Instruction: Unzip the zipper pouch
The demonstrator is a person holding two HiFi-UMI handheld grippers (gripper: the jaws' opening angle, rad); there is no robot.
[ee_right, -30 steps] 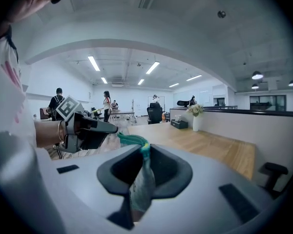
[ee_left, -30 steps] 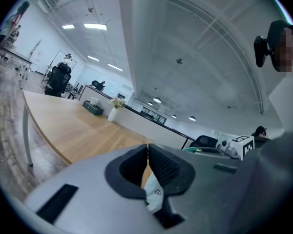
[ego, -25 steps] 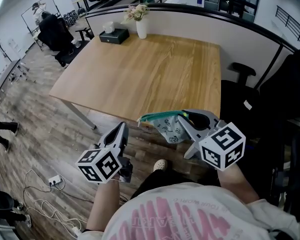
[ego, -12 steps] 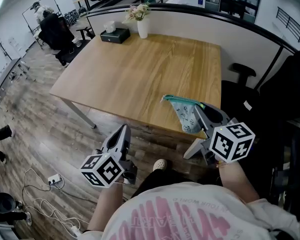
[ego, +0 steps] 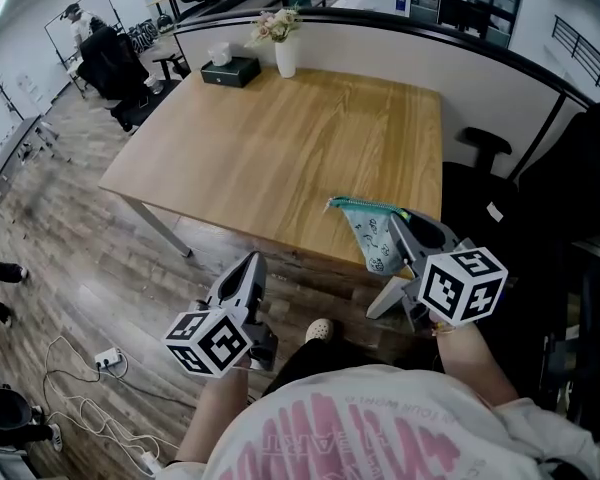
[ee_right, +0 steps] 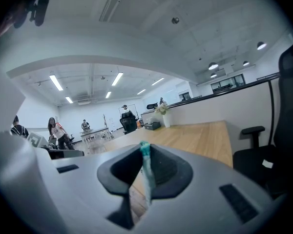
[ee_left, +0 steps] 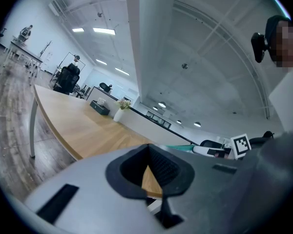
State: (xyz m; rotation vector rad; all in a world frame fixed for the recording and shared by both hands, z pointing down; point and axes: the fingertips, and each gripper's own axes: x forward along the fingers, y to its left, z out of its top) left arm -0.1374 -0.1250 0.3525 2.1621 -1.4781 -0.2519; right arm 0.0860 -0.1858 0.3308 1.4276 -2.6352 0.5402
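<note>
Dangling over the near right edge of the wooden table (ego: pixel 280 138), the zipper pouch (ego: pixel 373 236) hangs from the right gripper (ego: pixel 405 230), whose jaws are clamped on its teal zipper edge. The left gripper (ego: pixel 248 268) sits low to the left, well apart, jaws pressed together on nothing. The pouch looks soft, light and limp; I'd pinch the zipper pull with the other end held taut.

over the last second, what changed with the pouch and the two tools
The right tool, shut on the zipper pouch, carried it rightward and forward, from short of the table to over its near edge. The left tool stayed about where it was, shut and empty. Nothing was let go.
</note>
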